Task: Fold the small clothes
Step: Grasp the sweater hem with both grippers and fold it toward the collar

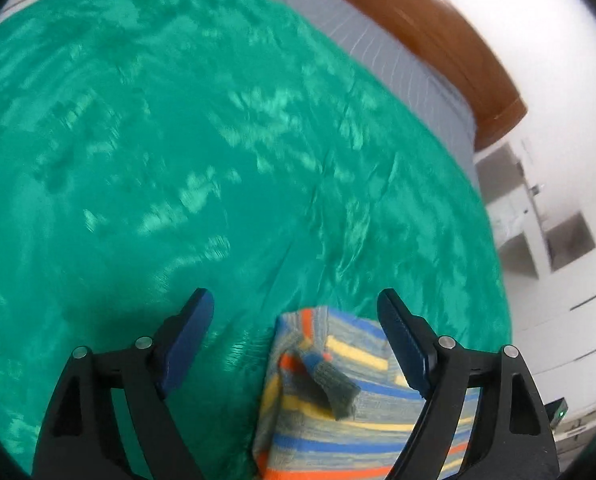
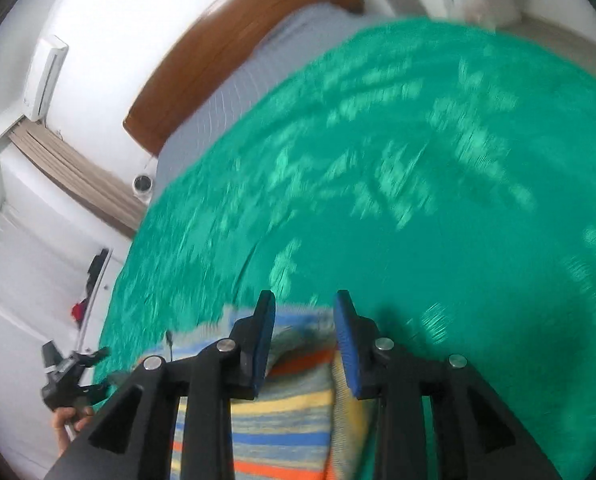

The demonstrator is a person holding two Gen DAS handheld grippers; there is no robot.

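One small knitted garment with horizontal stripes of grey, blue, yellow and orange [image 1: 338, 412] is lying on the bed, folded into a compact block at the near edge of one teal-green bedspread with a pale mottled print [image 1: 217, 168]. A single grey ribbed cuff [image 1: 336, 392] is sticking out across the garment's top, its knit coarse and rectangular in outline. The bedspread is looking smooth and slightly glossy, with a few shallow creases running across it, and motion blur is smearing its pattern in both views.

Two grippers are showing, each with two black plastic fingers faced in dark blue ribbed pads. The left gripper [image 1: 295, 316] is hovering with its jaws spread wide; the garment is lying beneath it toward the right finger, and nothing is being pinched. The right gripper [image 2: 305, 312] is holding its jaws parted, narrower than the left, directly over the garment [image 2: 273, 412]; whether the pads are touching the knit cannot be told.

Beyond the bedspread, one pale grey pinstriped sheet [image 1: 382, 44] is covering the mattress, and one curved brown wooden headboard [image 1: 430, 20] is standing against the white wall.
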